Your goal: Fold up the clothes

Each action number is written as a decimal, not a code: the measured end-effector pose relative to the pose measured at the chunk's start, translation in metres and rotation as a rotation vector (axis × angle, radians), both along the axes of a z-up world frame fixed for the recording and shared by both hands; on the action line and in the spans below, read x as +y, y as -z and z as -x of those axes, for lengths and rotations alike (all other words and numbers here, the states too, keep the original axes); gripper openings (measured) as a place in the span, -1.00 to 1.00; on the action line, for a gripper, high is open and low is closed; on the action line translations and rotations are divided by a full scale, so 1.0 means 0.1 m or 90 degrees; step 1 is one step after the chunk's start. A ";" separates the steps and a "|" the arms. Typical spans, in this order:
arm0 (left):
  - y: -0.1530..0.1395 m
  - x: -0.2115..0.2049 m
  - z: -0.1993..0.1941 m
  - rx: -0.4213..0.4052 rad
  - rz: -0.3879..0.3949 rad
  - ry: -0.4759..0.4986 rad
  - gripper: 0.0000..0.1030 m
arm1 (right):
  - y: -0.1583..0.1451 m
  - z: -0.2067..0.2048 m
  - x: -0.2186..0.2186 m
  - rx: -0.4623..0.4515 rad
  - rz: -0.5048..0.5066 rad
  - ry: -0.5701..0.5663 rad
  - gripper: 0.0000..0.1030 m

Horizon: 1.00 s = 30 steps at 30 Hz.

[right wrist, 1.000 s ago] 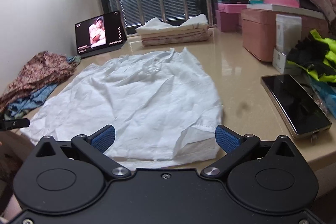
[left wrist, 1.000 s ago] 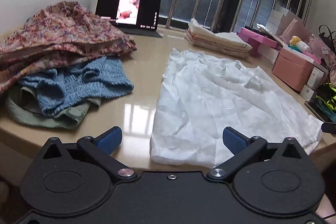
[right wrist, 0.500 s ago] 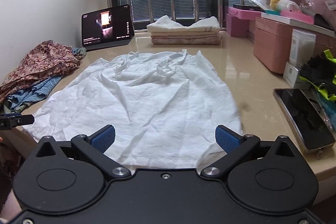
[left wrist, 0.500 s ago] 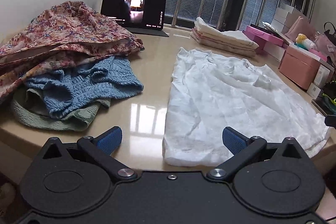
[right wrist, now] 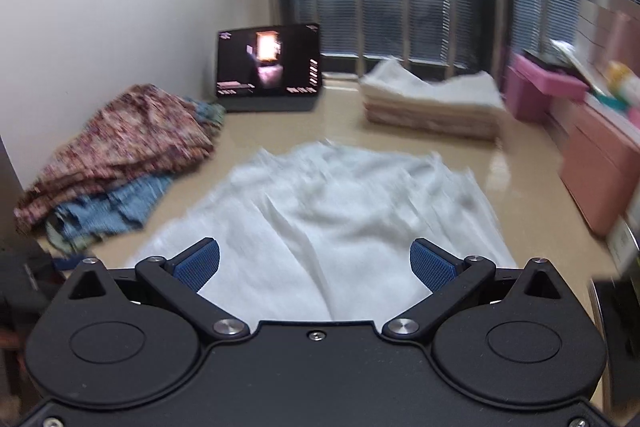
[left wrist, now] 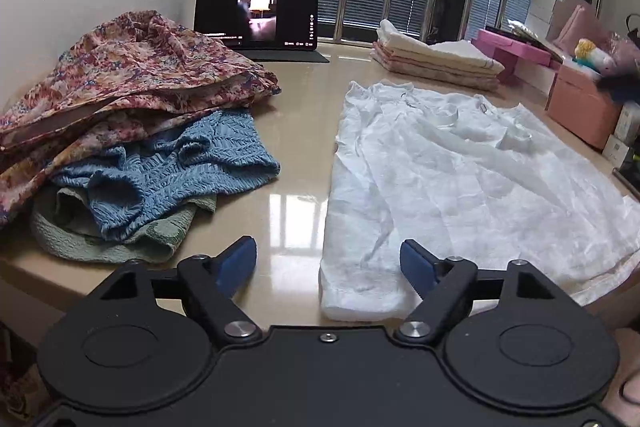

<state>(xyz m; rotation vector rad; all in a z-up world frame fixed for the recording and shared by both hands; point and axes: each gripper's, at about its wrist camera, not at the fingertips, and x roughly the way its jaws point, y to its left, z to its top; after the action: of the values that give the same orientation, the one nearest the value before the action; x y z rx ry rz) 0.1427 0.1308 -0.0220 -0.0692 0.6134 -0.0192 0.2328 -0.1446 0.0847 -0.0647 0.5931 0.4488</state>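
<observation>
A white garment (left wrist: 460,187) lies spread flat on the beige table (left wrist: 296,131). My left gripper (left wrist: 328,263) hovers at the garment's near left corner. Its jaws are closing, with the corner lying between and below the blue pads (left wrist: 240,259), which do not press on it. In the blurred right wrist view, my right gripper (right wrist: 316,263) stands open above the near hem of the white garment (right wrist: 340,211), with nothing gripped.
A heap of unfolded clothes sits at the left: floral fabric (left wrist: 120,87), blue knit (left wrist: 180,163), green knit (left wrist: 112,239). A folded stack (left wrist: 436,61) and a lit tablet (left wrist: 256,13) stand at the back. Pink boxes (left wrist: 580,107) line the right edge.
The left gripper's jaws have narrowed over the garment's corner. The right gripper has risen and swung left towards the garment's middle, and the phone has left its view.
</observation>
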 end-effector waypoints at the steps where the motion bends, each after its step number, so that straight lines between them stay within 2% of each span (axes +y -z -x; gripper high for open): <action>1: 0.00 -0.02 0.00 0.002 -0.011 -0.001 0.41 | -0.08 -0.08 0.09 0.005 -0.003 -0.013 0.99; 4: 0.00 -0.05 -0.02 0.006 -0.036 -0.005 0.30 | -0.26 -0.30 0.39 0.026 -0.017 -0.060 0.99; 8: -0.02 -0.06 -0.04 0.010 -0.031 0.005 -0.03 | -0.38 -0.65 0.84 0.063 -0.013 -0.101 0.98; 10: -0.02 -0.07 -0.04 0.012 -0.029 0.012 -0.12 | -0.36 -0.88 1.07 0.114 -0.011 -0.109 0.91; 12: -0.03 -0.07 -0.04 0.011 -0.026 0.016 -0.21 | -0.32 -1.14 1.29 0.177 -0.021 -0.117 0.75; 14: -0.02 -0.08 -0.03 0.007 -0.021 0.020 -0.32 | -0.23 -1.35 1.53 0.212 0.007 -0.119 0.74; 16: -0.01 -0.10 -0.02 0.002 -0.020 0.025 -0.37 | -0.06 -1.53 1.78 0.231 0.064 -0.107 0.71; 19: 0.00 -0.11 -0.02 -0.003 -0.020 0.028 -0.38 | 0.23 -1.78 2.07 0.265 0.135 -0.075 0.40; 21: 0.00 -0.11 -0.02 -0.004 -0.019 0.034 -0.47 | 0.41 -1.90 2.19 0.282 0.163 -0.052 0.09; 23: 0.00 -0.12 -0.02 -0.004 -0.017 0.042 -0.52 | 0.55 -1.98 2.31 0.282 0.185 -0.035 -0.04; 26: 0.00 -0.13 -0.01 -0.005 -0.022 0.049 -0.55 | 0.68 -2.05 2.43 0.276 0.219 -0.013 -0.05; 30: 0.00 -0.12 -0.02 -0.003 -0.006 0.064 -0.76 | 0.75 -2.08 2.49 0.273 0.242 -0.003 -0.18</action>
<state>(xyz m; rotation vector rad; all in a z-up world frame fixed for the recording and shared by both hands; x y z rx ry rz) 0.1446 0.1189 -0.0221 -0.0283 0.6120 -0.1140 0.4407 0.1048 0.0099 -0.3390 1.0961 0.3504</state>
